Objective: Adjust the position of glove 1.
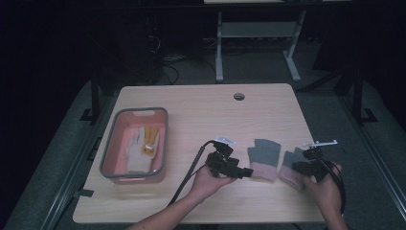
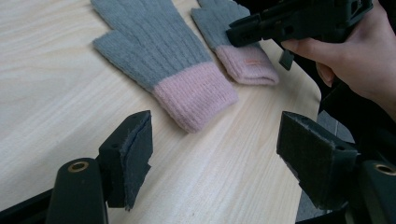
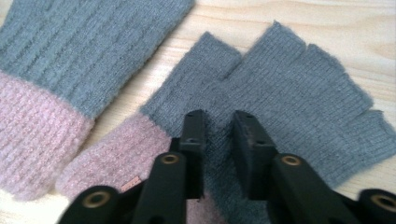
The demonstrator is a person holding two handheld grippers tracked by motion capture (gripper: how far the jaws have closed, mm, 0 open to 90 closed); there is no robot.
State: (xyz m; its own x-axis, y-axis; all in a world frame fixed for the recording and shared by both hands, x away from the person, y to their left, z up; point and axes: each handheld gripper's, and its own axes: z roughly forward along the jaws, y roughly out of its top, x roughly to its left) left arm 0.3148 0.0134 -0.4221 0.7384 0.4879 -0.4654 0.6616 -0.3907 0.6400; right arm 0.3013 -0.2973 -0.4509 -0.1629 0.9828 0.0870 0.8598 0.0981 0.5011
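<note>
The right gripper (image 3: 219, 119) is pinching the right glove (image 3: 299, 93) with jaws nearly together on its knit (the left gripper (image 2: 210, 140) is waiting with jaws apart, the left glove (image 2: 154, 51) lying just ahead of them), so lifting probably comes next.

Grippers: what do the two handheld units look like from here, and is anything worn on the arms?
Both are black. The left gripper has brass-ringed screw holes, dark fuzzy pads, a thick black cable and a grey top plate. The right gripper matches it. No sleeves or gloves show on the forearms.

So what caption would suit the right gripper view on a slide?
Right gripper pinching the knitted grey glove with pink cuff, its twin glove lying alongside on the pale wooden table.
</note>
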